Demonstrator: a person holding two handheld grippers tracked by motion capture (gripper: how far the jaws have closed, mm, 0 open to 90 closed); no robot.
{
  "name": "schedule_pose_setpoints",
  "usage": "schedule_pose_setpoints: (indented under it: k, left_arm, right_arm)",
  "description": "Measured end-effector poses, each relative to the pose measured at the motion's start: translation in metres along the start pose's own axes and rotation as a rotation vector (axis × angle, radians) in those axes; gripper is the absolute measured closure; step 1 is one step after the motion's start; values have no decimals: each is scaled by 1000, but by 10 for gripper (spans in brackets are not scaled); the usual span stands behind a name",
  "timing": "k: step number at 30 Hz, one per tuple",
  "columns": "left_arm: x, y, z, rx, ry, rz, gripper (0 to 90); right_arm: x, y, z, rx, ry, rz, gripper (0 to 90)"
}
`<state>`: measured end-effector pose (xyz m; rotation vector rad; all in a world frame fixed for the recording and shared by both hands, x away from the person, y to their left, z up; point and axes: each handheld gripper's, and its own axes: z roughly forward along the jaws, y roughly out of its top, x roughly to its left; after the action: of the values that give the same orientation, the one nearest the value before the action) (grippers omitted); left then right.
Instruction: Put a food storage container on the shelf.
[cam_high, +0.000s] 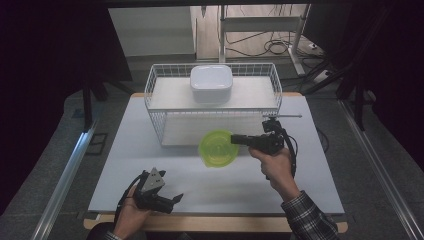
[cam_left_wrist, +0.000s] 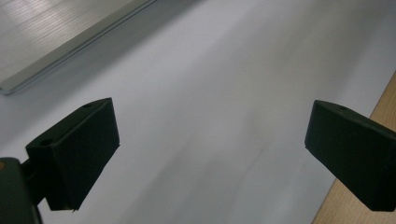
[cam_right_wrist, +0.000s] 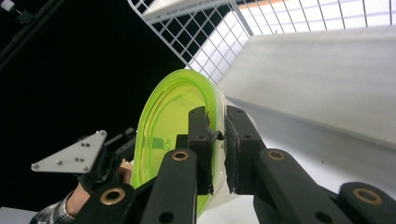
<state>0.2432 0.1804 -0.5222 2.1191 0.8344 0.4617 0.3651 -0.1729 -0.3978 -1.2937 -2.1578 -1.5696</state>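
A green round lid (cam_high: 217, 148) hangs above the table in front of the wire basket (cam_high: 160, 122). My right gripper (cam_high: 234, 139) is shut on the lid's right rim, pointing left. Seen from the right gripper view, the two black jaws pinch the rim of the green lid (cam_right_wrist: 166, 126) between them, my right gripper (cam_right_wrist: 217, 140) tilted on its side. My left gripper (cam_high: 177, 199) rests near the table's front left edge, jaws wide apart. Between the open jaws of the left gripper (cam_left_wrist: 210, 144) lies nothing but bare white table (cam_left_wrist: 224, 84).
A white square container (cam_high: 210, 83) sits on the shelf inside the wire basket at the back of the table (cam_high: 125, 165). The wooden front edge (cam_left_wrist: 364, 205) runs close to my left gripper. Cables and a metal rack stand behind the table.
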Motion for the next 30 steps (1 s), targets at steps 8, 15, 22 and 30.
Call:
schedule_pose_setpoints:
  k: [8,15,22,30]
  left_arm:
    - [0,0,0,3,0,1,27]
    - [1,0,0,3,2,4,27]
    - [1,0,0,-5,2,-6,27]
    - [1,0,0,-6,1,-4,27]
  right_arm:
    - [9,15,-7,-32,1,-18,818]
    - [12,30,-13,-62,14,-12,819]
    - [19,47,-20,-86,29,-7,819]
    - [28,65,-27,-114,55,5,819]
